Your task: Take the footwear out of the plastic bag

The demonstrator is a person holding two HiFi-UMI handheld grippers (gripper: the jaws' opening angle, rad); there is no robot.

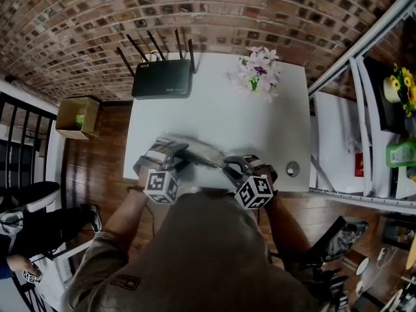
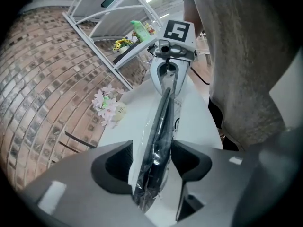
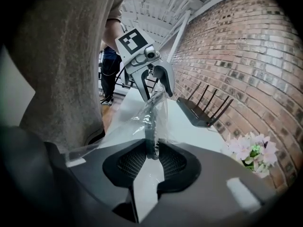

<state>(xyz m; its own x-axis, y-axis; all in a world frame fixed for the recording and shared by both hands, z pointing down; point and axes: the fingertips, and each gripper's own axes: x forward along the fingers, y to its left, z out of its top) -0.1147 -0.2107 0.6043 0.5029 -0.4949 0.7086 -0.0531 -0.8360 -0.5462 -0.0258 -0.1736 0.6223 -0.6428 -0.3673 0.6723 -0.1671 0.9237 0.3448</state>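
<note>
A clear plastic bag point(image 1: 198, 152) with dark footwear point(image 2: 160, 126) inside is stretched between my two grippers near the white table's point(image 1: 221, 116) front edge. My left gripper point(image 2: 152, 151) is open; the bag's end passes between its wide-apart pads without touching them. My right gripper point(image 3: 151, 155) is shut on the bag point(image 3: 152, 115), pinching the dark footwear edge through the film. In the head view the left gripper point(image 1: 166, 153) is at the bag's left end and the right gripper point(image 1: 234, 166) at its right end.
A black router point(image 1: 162, 78) with antennas stands at the table's back left, and pink flowers point(image 1: 259, 70) at the back right. A small round object point(image 1: 293, 169) lies near the front right corner. White shelving point(image 1: 364, 109) stands to the right, a cardboard box point(image 1: 78, 116) on the floor left.
</note>
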